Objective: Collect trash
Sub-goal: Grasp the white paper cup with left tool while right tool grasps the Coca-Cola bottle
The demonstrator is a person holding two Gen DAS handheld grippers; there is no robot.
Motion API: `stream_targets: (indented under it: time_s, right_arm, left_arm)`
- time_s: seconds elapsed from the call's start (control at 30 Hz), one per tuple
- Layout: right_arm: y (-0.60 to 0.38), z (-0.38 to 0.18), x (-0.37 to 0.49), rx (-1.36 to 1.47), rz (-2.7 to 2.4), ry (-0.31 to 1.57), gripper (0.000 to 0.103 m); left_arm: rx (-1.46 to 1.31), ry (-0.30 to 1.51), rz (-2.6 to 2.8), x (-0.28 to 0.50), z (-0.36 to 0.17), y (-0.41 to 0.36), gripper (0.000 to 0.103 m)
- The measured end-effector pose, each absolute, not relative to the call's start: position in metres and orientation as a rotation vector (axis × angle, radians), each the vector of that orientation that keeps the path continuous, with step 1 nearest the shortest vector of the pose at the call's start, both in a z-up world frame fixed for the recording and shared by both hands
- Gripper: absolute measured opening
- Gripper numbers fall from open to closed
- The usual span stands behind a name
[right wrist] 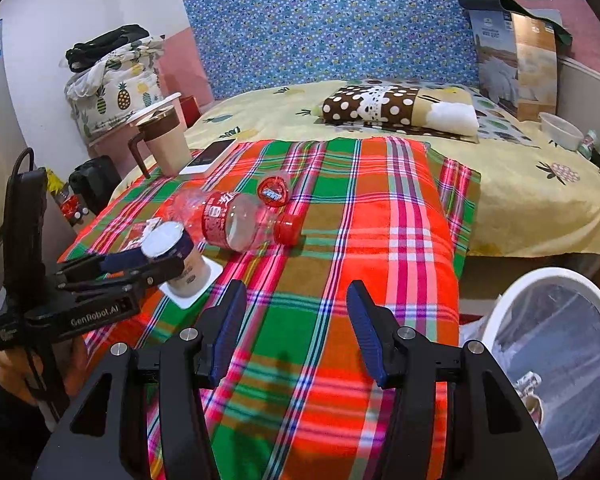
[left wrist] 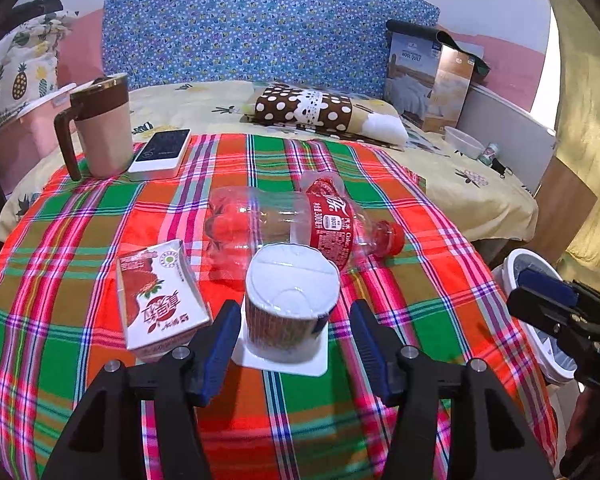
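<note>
Left wrist view: the left gripper (left wrist: 294,344) stands open astride the upturned white paper cup (left wrist: 290,304) near the plaid-covered bed's (left wrist: 400,184) front edge, pads not yet pressing. Centre it, squeeze gently. The right gripper (right wrist: 296,332) hangs open, empty.

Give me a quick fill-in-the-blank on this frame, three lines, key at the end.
1. The clear plastic bottle lies on its side; its cap is ____.
2. The cup between the left gripper fingers stands ____ down.
3. The phone lies beside the ____.
Missing: red; upside; mug
</note>
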State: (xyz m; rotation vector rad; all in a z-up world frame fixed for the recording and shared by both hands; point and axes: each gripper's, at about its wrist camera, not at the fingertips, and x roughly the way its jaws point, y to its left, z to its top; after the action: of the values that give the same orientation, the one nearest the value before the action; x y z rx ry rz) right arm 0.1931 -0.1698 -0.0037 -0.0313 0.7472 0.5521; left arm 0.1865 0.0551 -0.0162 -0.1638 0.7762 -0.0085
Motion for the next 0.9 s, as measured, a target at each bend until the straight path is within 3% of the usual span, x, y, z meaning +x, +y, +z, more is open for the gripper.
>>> stream_targets:
  time_s: [0.13, 0.17, 0.6, 0.9]
  right_arm:
    - [-0.166, -0.006, 0.209, -0.003, 0.557, 0.776, 0.054]
    - [-0.165, -0.006, 0.213, 0.004, 0.560, 0.781, 0.054]
    - [-0.143, -0.014, 0.268, 0.055, 0.553, 0.822, 0.054]
    - [-0.131, -0.029, 0.276, -0.043, 0.584, 0.947, 0.054]
  left_arm:
    - [-0.175, 0.785, -0.007, 0.192, -0.020, 0.058, 0.056]
    - [-0.178, 0.784, -0.008, 0.193, -0.021, 0.058, 0.049]
    - [-0.231, 0.756, -0.044, 0.170, -0.013, 0.069, 0.049]
    - [-0.249, 0.761, -0.050, 0.166, -0.014, 0.074, 0.049]
